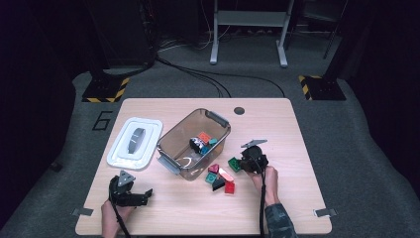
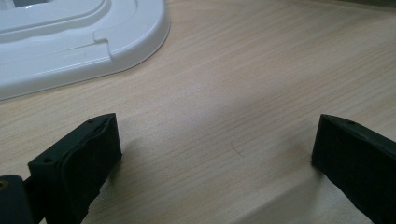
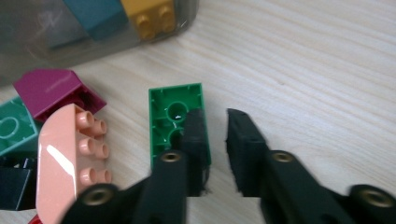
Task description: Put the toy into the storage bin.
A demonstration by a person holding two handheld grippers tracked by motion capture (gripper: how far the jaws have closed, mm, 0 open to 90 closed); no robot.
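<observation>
- Two grippers under my control: my right gripper point(image 3: 215, 140) has its jaws closed on one wall of the upturned green brick point(image 3: 175, 119), beside the brick pile near the table's point(image 1: 277, 208) right-centre.
- My left gripper point(image 2: 215, 154) rests wide open, holding nothing, at the front-left corner near the white lid point(image 2: 70, 42).

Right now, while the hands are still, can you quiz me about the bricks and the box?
1. True or false: the white lid sits on top of the box.
2. Which brick is nearest the right gripper? A green, B yellow, C blue.
3. Are the left gripper fingers wide apart or close together?

Key: 1 false, the lid lies on the table beside the box. 2 A, the green brick. 3 wide apart.
</observation>
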